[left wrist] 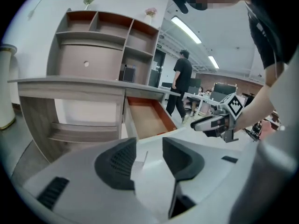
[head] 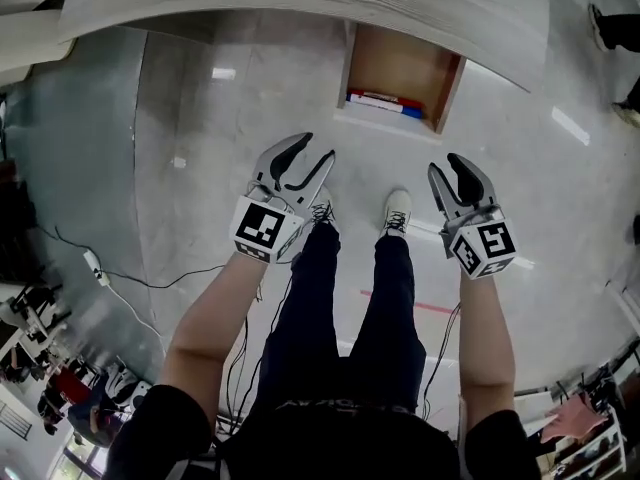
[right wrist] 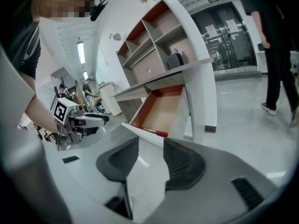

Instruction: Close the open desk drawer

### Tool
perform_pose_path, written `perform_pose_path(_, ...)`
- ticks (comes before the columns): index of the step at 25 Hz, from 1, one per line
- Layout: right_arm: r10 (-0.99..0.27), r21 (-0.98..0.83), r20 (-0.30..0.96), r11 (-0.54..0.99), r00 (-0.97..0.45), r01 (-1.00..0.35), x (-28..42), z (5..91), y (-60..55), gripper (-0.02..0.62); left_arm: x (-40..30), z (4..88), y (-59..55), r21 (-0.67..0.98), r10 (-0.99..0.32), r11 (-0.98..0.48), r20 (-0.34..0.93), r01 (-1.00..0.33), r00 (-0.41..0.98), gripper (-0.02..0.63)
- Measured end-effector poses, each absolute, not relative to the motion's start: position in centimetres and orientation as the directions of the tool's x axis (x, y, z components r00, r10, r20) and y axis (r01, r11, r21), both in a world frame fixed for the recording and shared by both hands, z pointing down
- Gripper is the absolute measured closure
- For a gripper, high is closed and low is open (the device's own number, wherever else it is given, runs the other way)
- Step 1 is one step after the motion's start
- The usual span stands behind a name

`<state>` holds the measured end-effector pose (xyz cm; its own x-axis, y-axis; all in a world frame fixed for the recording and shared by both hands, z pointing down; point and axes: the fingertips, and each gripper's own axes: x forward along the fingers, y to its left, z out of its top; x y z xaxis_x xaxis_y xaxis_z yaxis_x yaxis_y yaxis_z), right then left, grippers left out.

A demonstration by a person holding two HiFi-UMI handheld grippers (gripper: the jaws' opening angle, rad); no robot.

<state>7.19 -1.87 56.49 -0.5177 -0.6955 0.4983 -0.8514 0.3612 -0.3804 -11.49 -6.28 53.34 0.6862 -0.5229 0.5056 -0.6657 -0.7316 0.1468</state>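
The desk drawer [head: 398, 68] stands pulled out from under the curved pale desk top [head: 300, 3]; its wooden bottom is bare except for red and blue flat items [head: 385, 103] at its front. My left gripper [head: 312, 150] hangs open below and left of the drawer front, nothing between its fingers. My right gripper [head: 447, 165] is open too, below the drawer's right corner, apart from it. From the left gripper view the drawer [left wrist: 147, 118] lies beyond the open left gripper [left wrist: 149, 160]. From the right gripper view the drawer [right wrist: 161, 113] lies beyond the open right gripper [right wrist: 152, 164].
A shelf unit [left wrist: 103, 41] stands on the desk. The holder's legs and shoes [head: 397, 211] are on the grey floor just short of the drawer. A cable [head: 150, 280] trails at the left. Another person in black [right wrist: 275, 45] stands farther off, by glass doors.
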Motion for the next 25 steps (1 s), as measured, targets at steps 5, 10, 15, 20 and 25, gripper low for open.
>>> perform_pose_path(5, -0.683, -0.286, 0.574, 0.349, -0.452, -0.892, 8.5, 60.4, -2.7, 0.364, -10.5, 56.8, -7.7, 0.098, -0.517, -0.748, 0.534, -0.657, 0.669, 0.387)
perform_pose_path(10, -0.676, -0.258, 0.588, 0.363, -0.444, -0.895, 8.2, 62.4, -4.2, 0.354, -9.0, 58.7, -9.4, 0.077, -0.501, -0.775, 0.530, -0.627, 0.684, 0.383)
perform_pose_path(15, -0.692, -0.236, 0.583, 0.356, -0.425, -0.904, 8.2, 62.8, -5.8, 0.354, -7.9, 59.5, -11.1, 0.063, -0.517, -0.775, 0.510, -0.629, 0.687, 0.383)
perform_pose_path(20, -0.714, -0.245, 0.566, 0.331, -0.412, -0.911, 7.9, 62.7, -7.4, 0.356, -7.7, 59.3, -11.9, 0.056, -0.530, -0.773, 0.489, -0.632, 0.692, 0.373)
perform_pose_path(25, -0.724, -0.262, 0.563, 0.302, -0.399, -0.917, 7.7, 62.2, -7.1, 0.370, -7.4, 58.7, -11.5, 0.041, -0.536, -0.777, 0.479, -0.628, 0.695, 0.424)
